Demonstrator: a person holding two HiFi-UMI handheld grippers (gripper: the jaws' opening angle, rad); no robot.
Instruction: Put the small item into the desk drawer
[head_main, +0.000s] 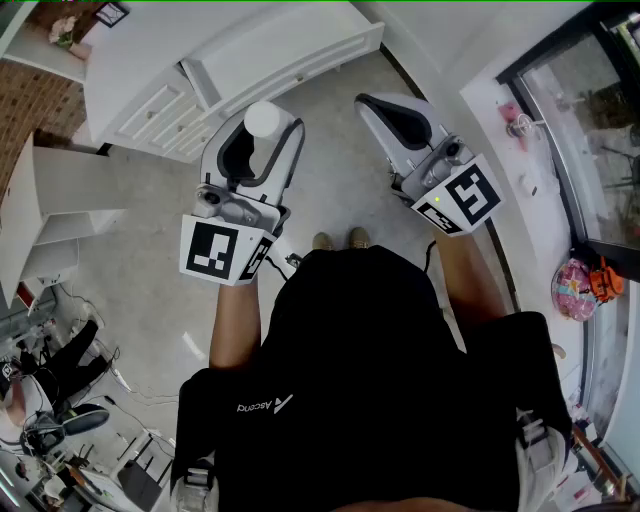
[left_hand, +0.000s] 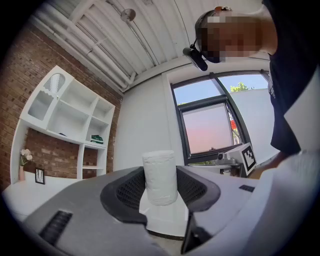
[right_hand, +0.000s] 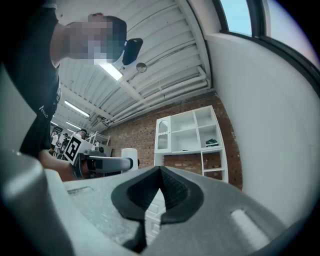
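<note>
A small white cylinder (left_hand: 160, 175), seemingly paper-wrapped, stands upright between the wide-set jaws of the left gripper (left_hand: 161, 186), which clamp its sides. The right gripper (right_hand: 160, 170) has its jaws together, empty.

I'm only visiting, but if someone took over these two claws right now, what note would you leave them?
Left claw: shut on the white roll, which stands upright between its pads.
Right claw: shut, empty.
Desk: ahead across the floor; its drawers look closed.
Done: the roll is picked up.
Left: reach the desk, open a drawer, put the roll in.
</note>
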